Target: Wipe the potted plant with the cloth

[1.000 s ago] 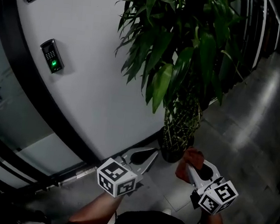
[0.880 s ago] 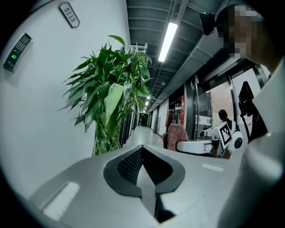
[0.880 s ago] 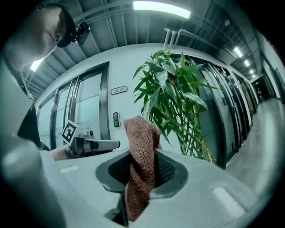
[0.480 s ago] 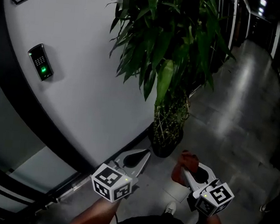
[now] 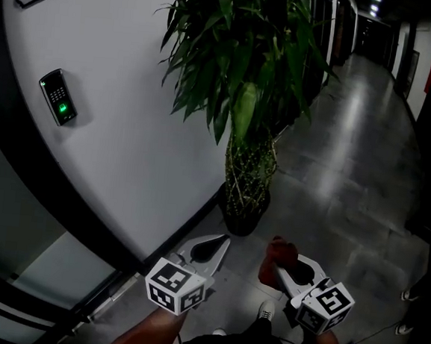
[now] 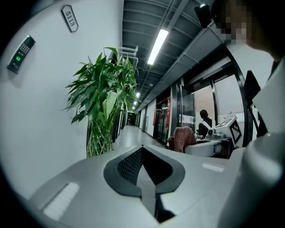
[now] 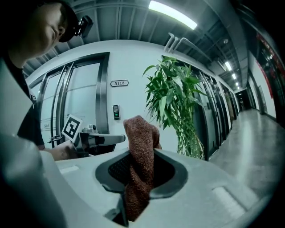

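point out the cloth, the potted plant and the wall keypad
cloth (image 7: 140,142): right gripper view, upper fold of the fabric
potted plant (image 5: 243,114): head view, pale leaf at mid-height
wall keypad (image 5: 58,98): head view, its dark face

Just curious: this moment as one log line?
left gripper: shut, empty | right gripper: shut on cloth | potted plant: ahead, untouched

The floor (image 5: 350,179) is smooth grey tile with a dull shine. It fills the right half of the head view and runs off as a long corridor toward the upper right, with pale streaks of reflected light along it. At the centre of the frame the potted plant (image 5: 239,72) stands directly on it in a dark round pot (image 5: 240,220), close beside the foot of the curved white wall (image 5: 130,122). At the bottom centre a pale shoe (image 5: 265,310) rests on the tiles.
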The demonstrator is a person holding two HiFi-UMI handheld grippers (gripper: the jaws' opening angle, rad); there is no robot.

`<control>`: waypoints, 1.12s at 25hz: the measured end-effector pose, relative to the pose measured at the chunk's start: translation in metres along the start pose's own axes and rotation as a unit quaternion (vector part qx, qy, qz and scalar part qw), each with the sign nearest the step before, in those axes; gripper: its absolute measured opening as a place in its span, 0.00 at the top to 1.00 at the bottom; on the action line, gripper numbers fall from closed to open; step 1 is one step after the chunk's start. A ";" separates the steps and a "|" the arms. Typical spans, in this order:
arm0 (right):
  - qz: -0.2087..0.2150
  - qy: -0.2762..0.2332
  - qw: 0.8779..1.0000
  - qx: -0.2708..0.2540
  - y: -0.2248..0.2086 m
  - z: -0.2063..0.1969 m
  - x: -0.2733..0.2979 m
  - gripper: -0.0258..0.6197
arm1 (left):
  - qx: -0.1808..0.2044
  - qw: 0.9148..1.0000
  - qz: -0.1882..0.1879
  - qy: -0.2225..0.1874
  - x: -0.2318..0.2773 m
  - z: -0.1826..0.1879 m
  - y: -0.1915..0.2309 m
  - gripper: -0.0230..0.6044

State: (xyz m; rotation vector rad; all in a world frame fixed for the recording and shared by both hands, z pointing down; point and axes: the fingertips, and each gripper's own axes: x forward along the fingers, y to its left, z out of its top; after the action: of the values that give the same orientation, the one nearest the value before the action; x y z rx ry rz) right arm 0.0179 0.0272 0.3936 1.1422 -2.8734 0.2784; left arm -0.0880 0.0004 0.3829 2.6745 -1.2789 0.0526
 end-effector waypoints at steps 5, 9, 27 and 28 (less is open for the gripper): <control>-0.008 -0.009 1.000 0.002 0.014 0.000 -0.005 0.85 | -0.002 1.000 0.005 -0.007 -0.018 0.001 0.000 0.94; -0.003 -0.010 1.000 -0.004 0.024 -0.001 -0.009 0.85 | 0.002 1.000 0.008 -0.014 -0.029 0.003 -0.001 0.94; -0.005 -0.006 1.000 -0.009 0.033 -0.001 -0.009 0.86 | 0.005 1.000 0.004 -0.022 -0.033 0.007 -0.002 0.94; -0.006 -0.006 1.000 -0.011 0.033 0.001 -0.008 0.86 | 0.005 1.000 0.004 -0.022 -0.033 0.008 -0.002 0.94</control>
State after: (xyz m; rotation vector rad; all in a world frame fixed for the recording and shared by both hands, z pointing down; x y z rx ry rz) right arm 0.0011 0.0564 0.3869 1.1604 -2.8723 0.2410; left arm -0.1076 0.0252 0.3715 2.6943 -1.3051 0.0018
